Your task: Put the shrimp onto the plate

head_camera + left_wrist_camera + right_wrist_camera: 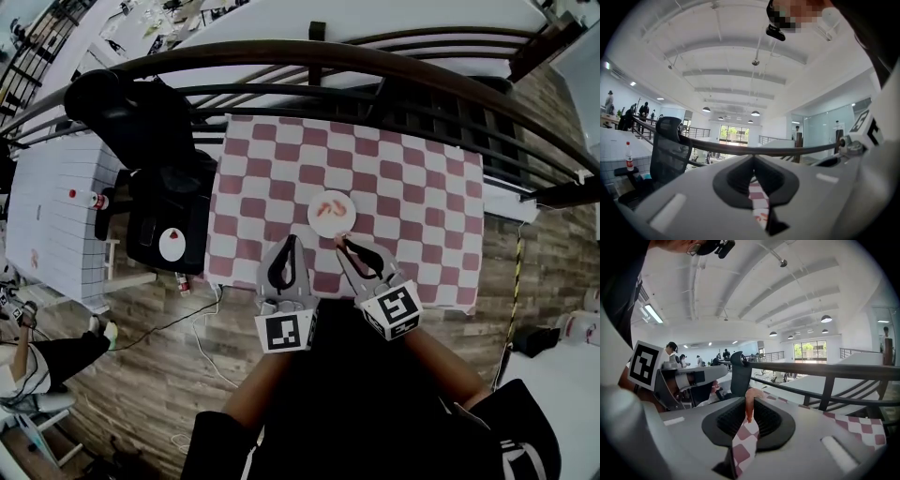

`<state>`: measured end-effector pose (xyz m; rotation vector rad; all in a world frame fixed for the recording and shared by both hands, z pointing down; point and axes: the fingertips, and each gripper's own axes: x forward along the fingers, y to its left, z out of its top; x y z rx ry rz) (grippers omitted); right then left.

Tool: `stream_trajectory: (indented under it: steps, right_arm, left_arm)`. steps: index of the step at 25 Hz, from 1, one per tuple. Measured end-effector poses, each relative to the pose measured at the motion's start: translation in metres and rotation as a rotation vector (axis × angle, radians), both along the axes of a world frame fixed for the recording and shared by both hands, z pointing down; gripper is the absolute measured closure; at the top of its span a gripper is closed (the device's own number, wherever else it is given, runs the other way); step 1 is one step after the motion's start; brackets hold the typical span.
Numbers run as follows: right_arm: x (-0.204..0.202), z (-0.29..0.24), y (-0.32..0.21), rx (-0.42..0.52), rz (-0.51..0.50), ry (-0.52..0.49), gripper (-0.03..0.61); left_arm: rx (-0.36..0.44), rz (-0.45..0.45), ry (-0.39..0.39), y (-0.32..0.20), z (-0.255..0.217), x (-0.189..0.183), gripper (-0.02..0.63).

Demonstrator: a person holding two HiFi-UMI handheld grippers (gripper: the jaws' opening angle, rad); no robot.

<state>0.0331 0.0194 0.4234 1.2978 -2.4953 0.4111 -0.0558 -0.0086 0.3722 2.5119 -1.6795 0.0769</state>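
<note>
The checked worktop (431,197) carries the plate (330,228), with some shrimp (324,207) already on it; the right hand-held gripper (338,241) pinches one more (749,405) just short of the rim, while the left hand-held gripper (292,240) is closed and empty

Both forearms reach forward, side by side. Left gripper (292,242) is closed and empty, right gripper (340,243) pinches a shrimp (748,404).
</note>
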Motion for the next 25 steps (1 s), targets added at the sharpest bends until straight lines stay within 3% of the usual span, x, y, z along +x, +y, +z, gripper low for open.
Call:
stream_trajectory:
  steps: [5,25]
  right_arm:
    - [-0.008,0.020,-0.013,-0.049,-0.039,0.013,0.523]
    - [-0.005,0.107,-0.042,-0.155,-0.067,0.121,0.525]
  left_arm:
    - [-0.017,-0.029,0.009,-0.007,0.009,-0.003,0.604]
    - [-0.060,-0.002,-0.016,-0.021,0.035,0.007,0.604]
